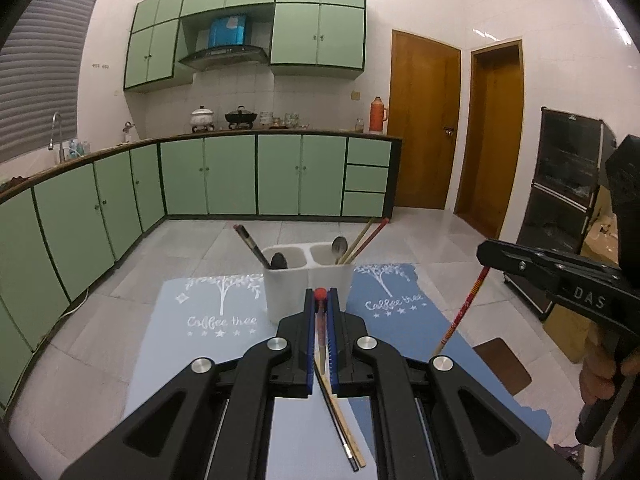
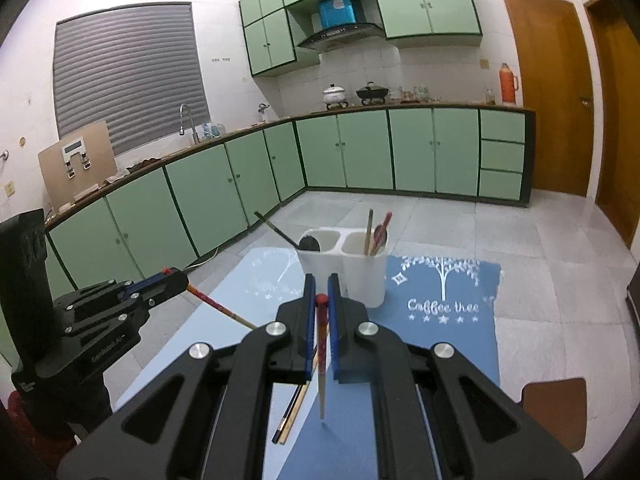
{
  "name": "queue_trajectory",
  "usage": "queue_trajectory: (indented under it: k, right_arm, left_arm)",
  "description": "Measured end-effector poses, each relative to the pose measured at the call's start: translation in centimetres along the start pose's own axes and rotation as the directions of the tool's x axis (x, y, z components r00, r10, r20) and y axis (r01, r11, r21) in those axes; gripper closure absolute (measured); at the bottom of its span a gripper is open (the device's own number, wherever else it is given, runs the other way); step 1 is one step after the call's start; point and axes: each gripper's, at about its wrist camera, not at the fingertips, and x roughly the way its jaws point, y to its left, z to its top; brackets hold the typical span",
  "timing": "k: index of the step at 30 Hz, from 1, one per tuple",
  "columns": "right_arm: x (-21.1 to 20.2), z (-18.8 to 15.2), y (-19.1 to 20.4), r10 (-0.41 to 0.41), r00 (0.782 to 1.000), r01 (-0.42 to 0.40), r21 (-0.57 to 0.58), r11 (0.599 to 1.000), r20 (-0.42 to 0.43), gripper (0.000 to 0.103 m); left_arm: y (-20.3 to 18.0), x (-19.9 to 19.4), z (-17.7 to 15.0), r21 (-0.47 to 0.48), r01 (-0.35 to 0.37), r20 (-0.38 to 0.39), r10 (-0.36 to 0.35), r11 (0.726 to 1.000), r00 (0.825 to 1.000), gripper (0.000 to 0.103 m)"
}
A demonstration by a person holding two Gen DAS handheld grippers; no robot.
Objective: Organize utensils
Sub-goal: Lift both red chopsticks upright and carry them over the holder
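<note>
Gripping red-tipped chopsticks (image 1: 320,320), both tongs (image 1: 320,300), white two-cup caddy (image 1: 308,276)

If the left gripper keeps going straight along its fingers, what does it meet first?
Most likely the white utensil holder, standing right past the left gripper and its red chopstick. Depth is hard to judge through the fisheye.

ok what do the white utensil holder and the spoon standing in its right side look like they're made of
The white utensil holder looks like matte plastic: thick, rounded, moulded walls with no shine, though glazed ceramic can't be ruled out. The spoon appears to be polished metal, probably stainless steel, since its bowl is grey and reflects light.
</note>
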Motion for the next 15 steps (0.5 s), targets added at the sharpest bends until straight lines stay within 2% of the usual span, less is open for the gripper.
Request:
queue_trajectory:
  k: [5, 15]
  right_arm:
    - [0.0, 2.7, -0.6, 0.013, 0.999, -0.013, -0.005, 1.000, 0.035, 0.098]
    - [1.3, 10.6, -1.0, 0.015, 0.989, -0.007, -0.052, 0.999, 0.146, 0.098]
  left_arm:
    - [0.2, -0.9, 1.4, -0.005, 0.010, 0.039, -0.009, 1.000, 0.999, 0.098]
    - [0.8, -0.9, 7.9, 0.015, 0.011, 0.180, -0.013, 1.000, 0.984, 0.098]
